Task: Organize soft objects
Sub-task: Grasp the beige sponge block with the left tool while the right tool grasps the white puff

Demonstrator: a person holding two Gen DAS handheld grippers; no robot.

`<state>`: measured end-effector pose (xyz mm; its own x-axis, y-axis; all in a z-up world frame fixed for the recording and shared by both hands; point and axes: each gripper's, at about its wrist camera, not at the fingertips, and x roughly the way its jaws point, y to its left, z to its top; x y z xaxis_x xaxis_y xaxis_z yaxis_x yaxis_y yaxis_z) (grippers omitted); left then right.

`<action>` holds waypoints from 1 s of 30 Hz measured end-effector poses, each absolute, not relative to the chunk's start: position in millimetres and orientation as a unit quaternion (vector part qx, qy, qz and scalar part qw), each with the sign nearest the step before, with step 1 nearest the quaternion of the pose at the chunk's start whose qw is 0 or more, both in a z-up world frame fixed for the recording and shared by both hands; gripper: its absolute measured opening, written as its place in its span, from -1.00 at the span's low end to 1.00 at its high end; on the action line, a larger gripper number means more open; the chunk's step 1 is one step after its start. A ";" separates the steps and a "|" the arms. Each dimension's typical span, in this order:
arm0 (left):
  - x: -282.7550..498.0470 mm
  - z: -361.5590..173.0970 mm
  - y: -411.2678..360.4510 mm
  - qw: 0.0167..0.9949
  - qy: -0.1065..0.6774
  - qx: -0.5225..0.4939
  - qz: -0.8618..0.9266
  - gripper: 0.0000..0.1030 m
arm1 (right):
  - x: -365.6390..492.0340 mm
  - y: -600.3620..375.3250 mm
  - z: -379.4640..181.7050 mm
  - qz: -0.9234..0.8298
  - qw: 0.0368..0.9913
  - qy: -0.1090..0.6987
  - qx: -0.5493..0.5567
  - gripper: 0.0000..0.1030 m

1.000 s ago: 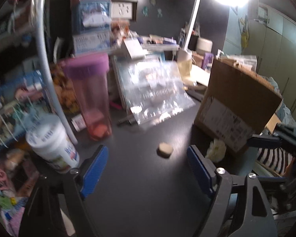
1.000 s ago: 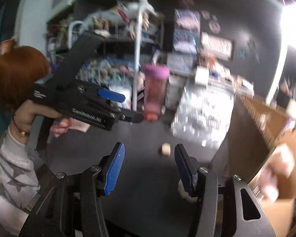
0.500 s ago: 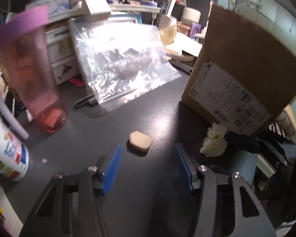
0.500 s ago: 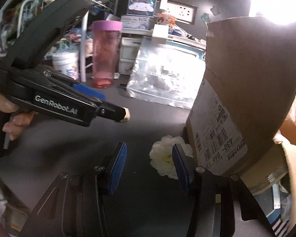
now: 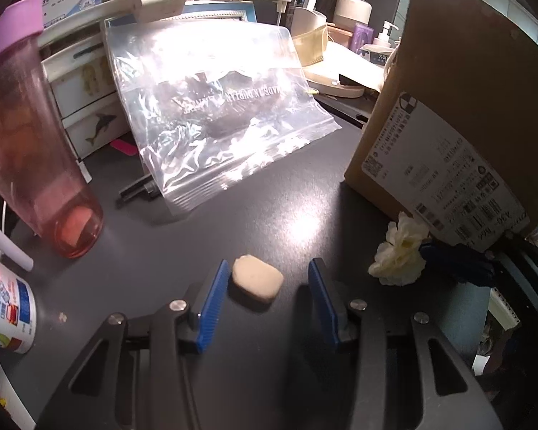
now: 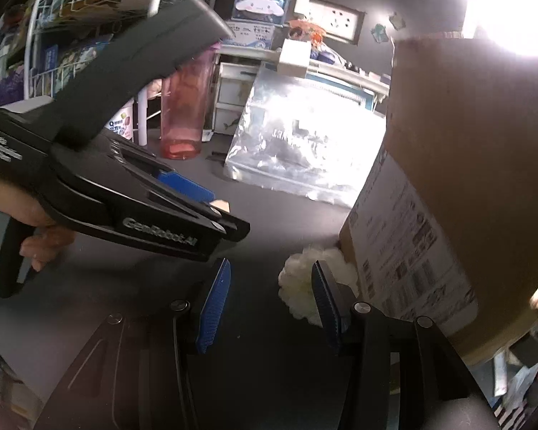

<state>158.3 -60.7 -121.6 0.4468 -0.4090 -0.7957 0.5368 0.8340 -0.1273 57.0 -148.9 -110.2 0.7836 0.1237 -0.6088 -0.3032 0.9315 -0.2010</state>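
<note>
- We held the left tongs (image 5: 267, 279) open and low over a dark, glossy tabletop (image 5: 276, 211), with a small cream foam block (image 5: 257, 281) lying between the blue pads, just beside the left one.
- We held the right tongs (image 6: 270, 286) open too; a fluffy white flower (image 6: 297, 283) lay on the table at the right pad, against the foot of a cardboard box (image 6: 448, 165).
- The box carried a printed shipping label (image 5: 444, 182) and stood at the right of the table.
- A clear plastic bag (image 5: 211, 107) leaned against small white drawers (image 5: 86, 107) at the back.
- A pink tumbler (image 5: 28, 136) with a purple lid stood at the left, near a white printed cup (image 5: 3, 308).
- The room looked cluttered: a wire rack (image 6: 71, 18) of goods, a dark wall with stickers, and a bright lamp (image 6: 509, 3) glaring at the upper right.
</note>
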 end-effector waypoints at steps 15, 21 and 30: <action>149.9 -117.9 -45.9 0.853 0.442 0.098 -0.262 -0.49 | 77.3 -152.3 -120.5 0.097 0.912 0.344 -0.201 -0.64; 131.7 -118.0 -20.2 0.855 0.442 0.098 -0.255 -0.49 | 76.4 -163.5 -116.1 0.165 0.908 0.365 -0.123 -0.65; 113.5 -118.0 1.5 0.859 0.441 0.086 -0.246 -0.49 | 67.3 -146.1 -109.5 0.164 0.913 0.338 -0.157 -0.65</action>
